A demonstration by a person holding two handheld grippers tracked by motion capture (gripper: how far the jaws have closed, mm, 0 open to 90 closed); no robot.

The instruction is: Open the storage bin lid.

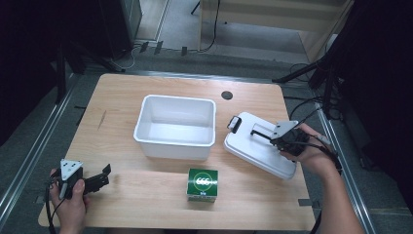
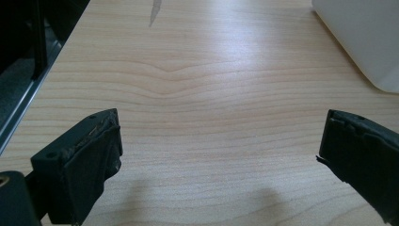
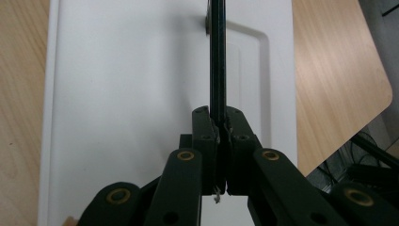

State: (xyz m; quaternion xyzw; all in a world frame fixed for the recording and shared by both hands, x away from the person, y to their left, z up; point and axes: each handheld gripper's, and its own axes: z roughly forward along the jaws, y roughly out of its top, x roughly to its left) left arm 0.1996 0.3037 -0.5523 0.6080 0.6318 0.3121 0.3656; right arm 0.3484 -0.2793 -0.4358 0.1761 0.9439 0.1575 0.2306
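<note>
On a wooden table (image 1: 146,195), the right gripper (image 3: 220,123) has its jaws pressed together on the thin black handle (image 3: 217,56) of a white lid (image 1: 255,146), which lies just right of an open white tub (image 1: 175,126). The left gripper (image 1: 100,179), jaws spread wide and holding nothing, rests near the table's front left corner. A green box (image 1: 202,184) stands in front of the tub.
</note>
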